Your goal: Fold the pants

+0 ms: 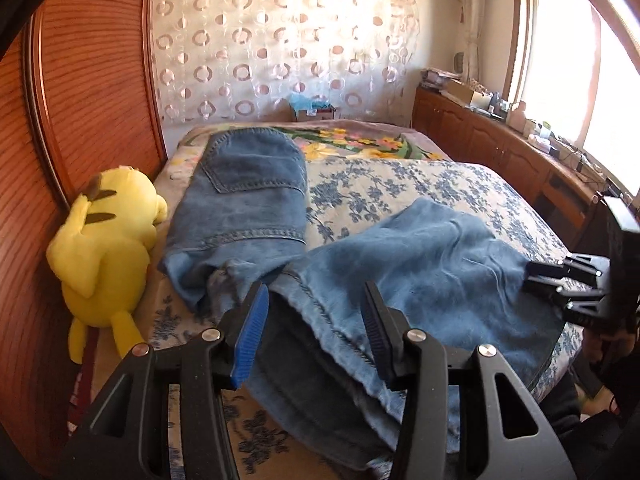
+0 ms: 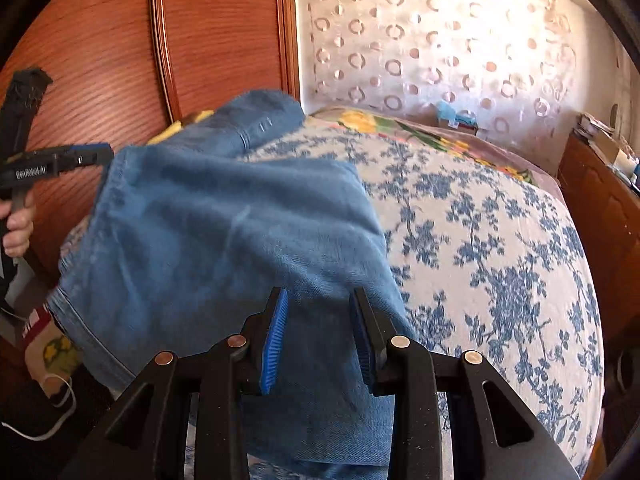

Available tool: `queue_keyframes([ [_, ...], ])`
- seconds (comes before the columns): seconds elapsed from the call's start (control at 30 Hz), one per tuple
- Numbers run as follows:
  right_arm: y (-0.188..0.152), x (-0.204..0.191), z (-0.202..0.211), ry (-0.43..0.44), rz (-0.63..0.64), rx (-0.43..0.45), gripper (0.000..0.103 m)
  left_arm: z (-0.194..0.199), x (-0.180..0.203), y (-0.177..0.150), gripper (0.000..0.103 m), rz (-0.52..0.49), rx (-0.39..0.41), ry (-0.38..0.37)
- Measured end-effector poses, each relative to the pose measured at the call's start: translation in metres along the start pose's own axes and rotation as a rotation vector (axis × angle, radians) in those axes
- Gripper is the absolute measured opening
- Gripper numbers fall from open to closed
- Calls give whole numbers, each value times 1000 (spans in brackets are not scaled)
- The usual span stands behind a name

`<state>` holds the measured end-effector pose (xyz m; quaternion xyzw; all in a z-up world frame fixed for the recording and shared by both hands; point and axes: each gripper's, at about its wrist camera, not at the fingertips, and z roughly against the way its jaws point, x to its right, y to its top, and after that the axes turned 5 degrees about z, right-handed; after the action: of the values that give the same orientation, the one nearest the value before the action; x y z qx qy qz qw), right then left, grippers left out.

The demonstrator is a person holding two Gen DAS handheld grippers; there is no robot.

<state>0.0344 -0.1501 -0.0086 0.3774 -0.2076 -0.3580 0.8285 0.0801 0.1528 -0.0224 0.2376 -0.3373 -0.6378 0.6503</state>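
1. My left gripper [image 1: 316,336] stands with jaws apart, denim between them, unpinched.
2. My right gripper [image 2: 318,340] likewise: jaws apart astride the fabric.
3. The pants [image 1: 256,200] lie folded across the bed [image 1: 460,184].

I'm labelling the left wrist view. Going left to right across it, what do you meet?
Wooden headboard → yellow plush toy → jeans → right gripper → window.

Sunlit bedroom w/ wood wardrobe [image 1: 92,80], circle-print curtain [image 1: 280,40], bright window [image 1: 560,60]
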Motion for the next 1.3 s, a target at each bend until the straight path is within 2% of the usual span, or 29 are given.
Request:
queue_keyframes([
  [0.2,-8,-17,-3,-38,34,-13,38,-17,5,-18,49,18,-51,3],
  [0.37,-5,-14,-2,-8,-11,-14,47,-24,5,-32,48,41,-66,-11],
  [0.4,-4,-13,0,-7,-18,-12,51,-24,6,-34,46,49,-60,-13],
  [0.47,-2,-10,4,-9,-23,5,52,-23,6,-37,32,57,-44,-4],
  [0.57,2,-4,9,-1,-34,22,56,-20,3,-40,21,95,-30,-36],
  [0.67,2,6,7,25,-59,25,61,-11,7,-43,19,81,9,-37],
  [0.77,0,13,5,10,-55,21,62,5,4,-42,19,96,62,-30],
  [0.9,-5,18,5,24,-81,8,63,2,-7,-42,19,115,24,-20],
  [1.1,-8,19,-2,30,-85,-16,63,-8,-5,-45,22,106,-24,-25],
  [1.2,-8,19,-2,35,-93,-19,63,-9,-4,-46,41,90,-23,14],
  [1.23,-7,19,-2,35,-92,-18,63,-8,-3,-46,51,80,-15,22],
  [1.3,-6,19,-2,33,-83,-22,63,-5,-4,-46,54,74,-3,12],
])
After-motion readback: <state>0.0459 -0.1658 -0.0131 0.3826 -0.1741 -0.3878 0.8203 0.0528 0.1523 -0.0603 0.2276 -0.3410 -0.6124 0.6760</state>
